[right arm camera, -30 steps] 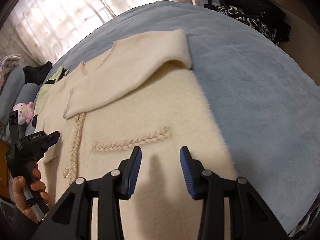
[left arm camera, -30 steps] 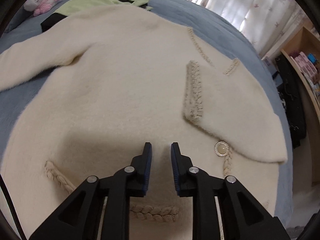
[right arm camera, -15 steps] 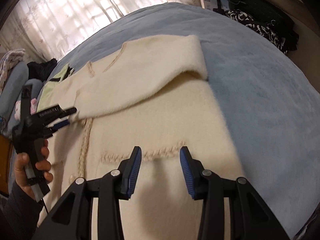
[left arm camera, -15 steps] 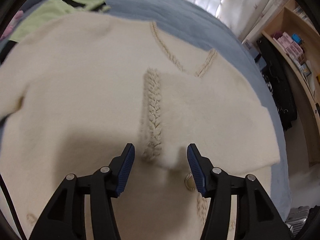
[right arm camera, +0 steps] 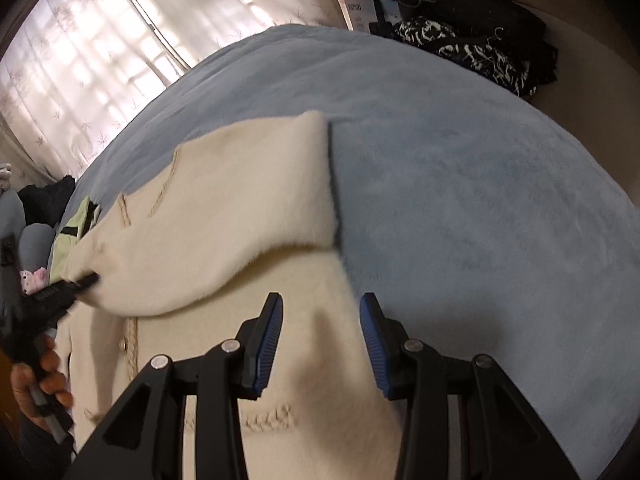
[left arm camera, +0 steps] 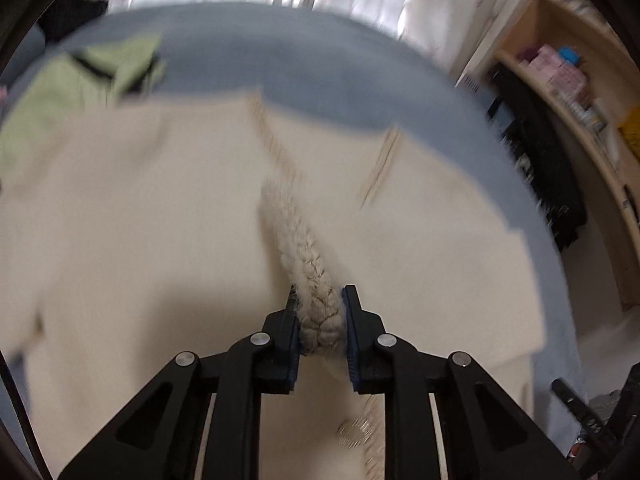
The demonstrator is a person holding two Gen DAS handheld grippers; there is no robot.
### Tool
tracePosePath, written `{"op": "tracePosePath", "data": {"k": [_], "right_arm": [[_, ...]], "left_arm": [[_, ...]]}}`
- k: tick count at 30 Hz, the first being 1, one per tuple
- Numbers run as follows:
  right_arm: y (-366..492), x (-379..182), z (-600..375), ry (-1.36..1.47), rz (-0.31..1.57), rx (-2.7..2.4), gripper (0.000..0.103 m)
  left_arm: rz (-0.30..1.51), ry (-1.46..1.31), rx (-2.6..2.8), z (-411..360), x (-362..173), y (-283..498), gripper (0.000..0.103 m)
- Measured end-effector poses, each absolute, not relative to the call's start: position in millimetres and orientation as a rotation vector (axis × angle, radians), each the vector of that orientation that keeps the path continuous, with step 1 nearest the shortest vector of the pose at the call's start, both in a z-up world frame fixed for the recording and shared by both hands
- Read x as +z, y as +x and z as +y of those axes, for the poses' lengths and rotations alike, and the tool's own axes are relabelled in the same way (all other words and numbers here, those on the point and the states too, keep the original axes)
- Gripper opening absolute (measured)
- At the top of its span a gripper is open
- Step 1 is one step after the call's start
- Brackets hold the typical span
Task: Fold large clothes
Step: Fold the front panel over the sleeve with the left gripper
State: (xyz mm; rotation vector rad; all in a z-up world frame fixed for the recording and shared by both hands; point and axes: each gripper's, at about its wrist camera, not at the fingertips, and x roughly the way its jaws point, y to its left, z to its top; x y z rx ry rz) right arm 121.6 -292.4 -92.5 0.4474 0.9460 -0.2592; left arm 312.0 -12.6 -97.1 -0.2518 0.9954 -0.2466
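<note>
Left wrist view: left gripper [left arm camera: 319,322] clamps the cardigan's [left arm camera: 132,216] braided cuff [left arm camera: 314,284].

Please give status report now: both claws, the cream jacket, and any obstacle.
Left claw shut on braided cuff of folded sleeve. Right claw open, above cream jacket at its edge, gripping nothing. Jacket flat on blue bed. Green garment beyond, not in the way.

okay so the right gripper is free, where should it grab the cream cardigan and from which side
Probably the cream cardigan at its side edge, where fabric meets the blue bedspread. Come from the bedspread side: the edge lies flat and already sits between the open right gripper fingers. The left gripper is shut on the braided cuff.
</note>
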Motion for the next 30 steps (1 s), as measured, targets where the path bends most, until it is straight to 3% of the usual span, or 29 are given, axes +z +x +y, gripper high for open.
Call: {"op": "tracePosePath", "data": {"k": [5, 9, 10, 12, 13, 16, 17, 26, 30], "right_arm": [[143, -85, -292, 0.419, 0.956, -0.260, 0.040], [167, -82, -295, 0.429, 0.980, -0.222, 0.040], [174, -84, -296, 0.435, 0.990, -0.206, 0.045], [186, -87, -300, 0.424, 0.992, -0.193, 0.058], [193, -90, -304, 0.420, 0.997, -0.188, 0.059], [216, -98, -317, 0.456, 1.015, -0.148, 0.059], [224, -101, -323, 0.471, 1.018, -0.136, 0.059], [289, -132, -362, 0.555, 1.020, -0.162, 0.059], [307, -148, -373, 0.614, 1.038, -0.136, 0.059]], "left_arm": [[0.908, -0.204, -0.194, -6, -81, 328, 0.016], [0.987, -0.148, -0.126, 8, -126, 339, 0.019], [1.046, -0.132, -0.118, 14, -145, 340, 0.021], [1.081, -0.165, -0.137, 23, -161, 340, 0.027], [1.073, -0.205, -0.154, 29, -160, 340, 0.030], [1.100, -0.307, -0.196, 41, -157, 349, 0.054], [1.100, -0.314, -0.194, 43, -155, 352, 0.056], [0.988, -0.110, -0.206, 14, -144, 380, 0.056], [1.097, -0.132, -0.192, 5, -154, 397, 0.059]]}}
